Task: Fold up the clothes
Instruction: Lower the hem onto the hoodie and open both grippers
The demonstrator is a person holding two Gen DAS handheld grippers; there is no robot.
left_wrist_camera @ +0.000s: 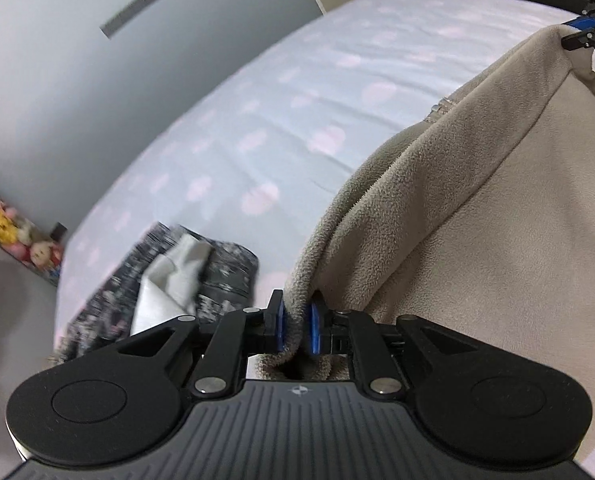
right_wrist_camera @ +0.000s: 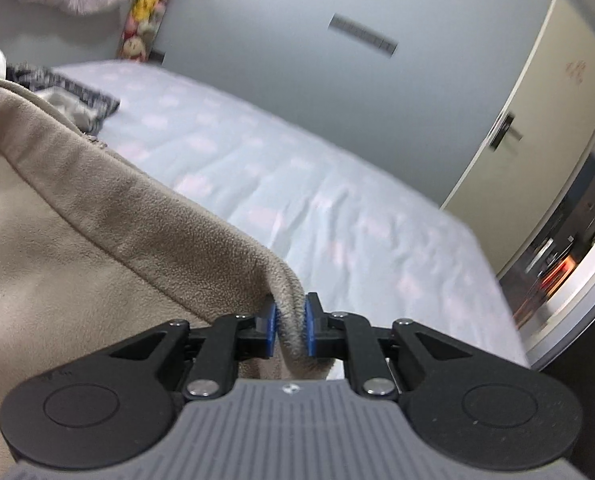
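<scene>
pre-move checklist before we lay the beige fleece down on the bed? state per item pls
1. Left gripper shut on the fleece edge: ok.
2. Right gripper shut on the other end of that edge: ok.
3. Edge stretched between both grippers, no slack bunching: ok.
4. Bed sheet ahead free of items: ok.
5. Dark patterned clothes clear of the landing spot: cannot tell, they lie close beside the left gripper.
6. Zipper closed and lower hem hanging flat: cannot tell.

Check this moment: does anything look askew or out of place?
Only the dark patterned garment, lying crumpled, unfolded, near the bed's edge. The beige fleece is pinched in both the left gripper and the right gripper.
</scene>
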